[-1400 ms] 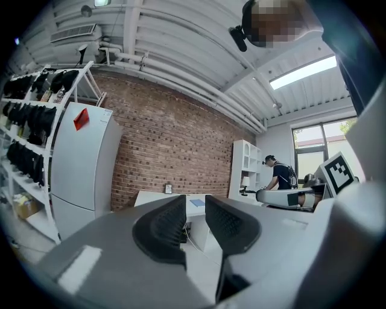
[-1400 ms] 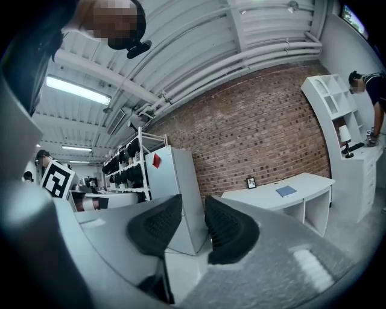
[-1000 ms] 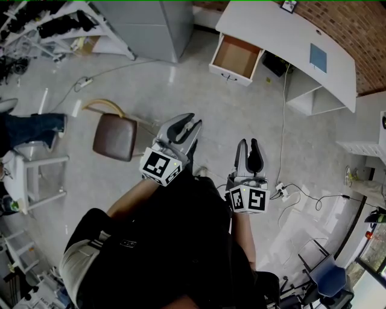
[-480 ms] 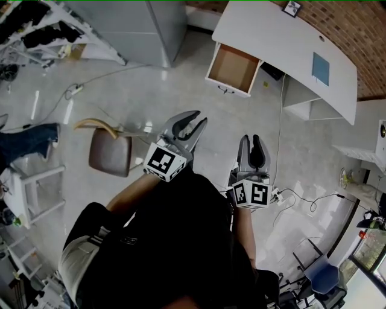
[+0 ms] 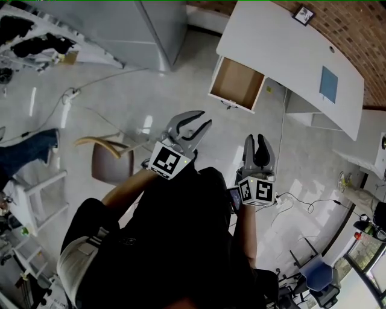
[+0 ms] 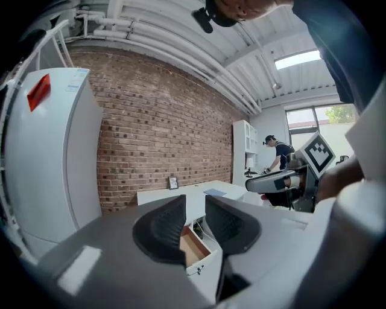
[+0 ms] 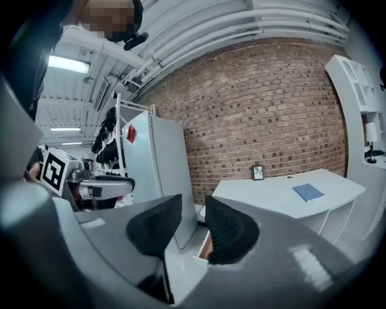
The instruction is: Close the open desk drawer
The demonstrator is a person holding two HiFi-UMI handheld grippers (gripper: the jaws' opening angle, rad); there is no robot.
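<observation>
The left gripper point(image 5: 204, 118) is held with its jaws slightly apart and nothing between the pads. The right gripper point(image 5: 255, 139) is likewise kept a little open and is empty. Both are carried side by side above the pale floor point(image 5: 181, 90) and are pointed toward the white desk point(image 5: 277, 42), well apart from it. The open desk drawer point(image 5: 236, 83) is seen pulled out from the desk's front edge, ahead of both grippers. Only its bare brown bottom is shown inside the white walls. On the desktop a flat blue item point(image 5: 329, 84), possibly a notebook, is laid, and a small framed picture point(image 5: 303, 14) is set against the brick wall point(image 5: 356, 36). A brown-seated chair point(image 5: 111, 164) is placed left of the left gripper.
</observation>
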